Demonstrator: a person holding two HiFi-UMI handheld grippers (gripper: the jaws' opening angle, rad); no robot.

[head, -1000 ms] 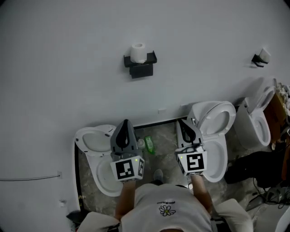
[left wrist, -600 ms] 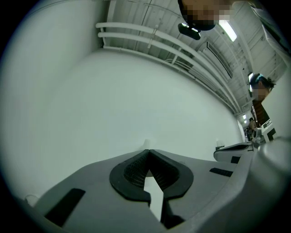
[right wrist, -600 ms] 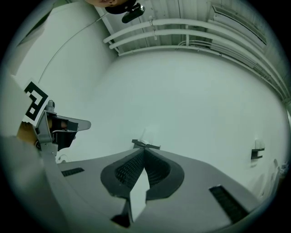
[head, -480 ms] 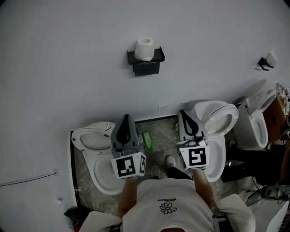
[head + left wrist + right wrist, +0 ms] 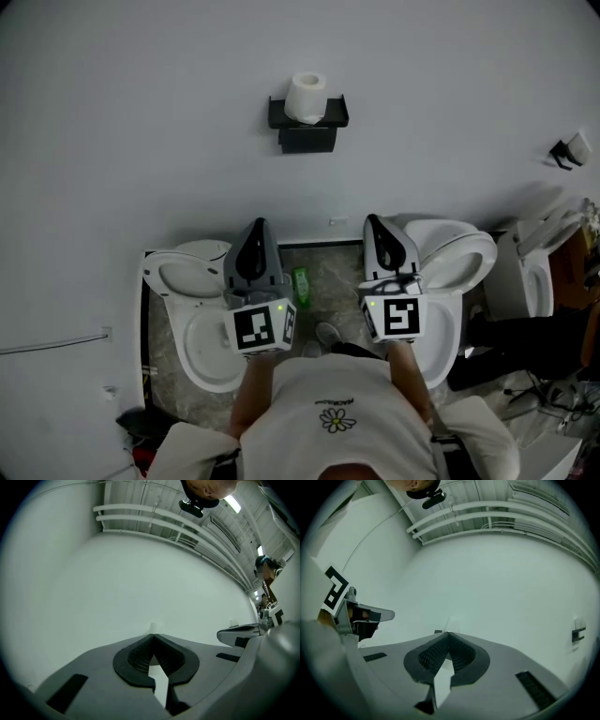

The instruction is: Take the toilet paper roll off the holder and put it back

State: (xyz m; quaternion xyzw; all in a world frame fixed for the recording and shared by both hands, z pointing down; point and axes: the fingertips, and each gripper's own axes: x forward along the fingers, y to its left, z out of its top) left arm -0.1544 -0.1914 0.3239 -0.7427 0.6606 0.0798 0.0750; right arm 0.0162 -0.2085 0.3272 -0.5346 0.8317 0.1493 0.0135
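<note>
A white toilet paper roll [image 5: 306,97] stands upright on a black holder [image 5: 307,131] fixed to the pale wall, in the upper middle of the head view. My left gripper [image 5: 257,226] and right gripper [image 5: 371,221] are held side by side well short of it, both pointing at the wall. Each is shut with nothing between its jaws. In the left gripper view the closed tips of the left gripper [image 5: 152,635] point at a small, distant roll [image 5: 152,626]. In the right gripper view the roll [image 5: 449,620] shows faintly just above the closed tips of the right gripper [image 5: 448,633].
A toilet [image 5: 192,323] lies under the left gripper and another toilet [image 5: 455,267] under the right, with a third toilet [image 5: 534,267] at the far right. A green bottle [image 5: 301,284] lies on the stone floor between them. A second wall holder [image 5: 570,152] hangs far right.
The person has stepped sideways with both grippers; the roll and holder now sit more centred between them in the head view. Both grippers stayed shut.
</note>
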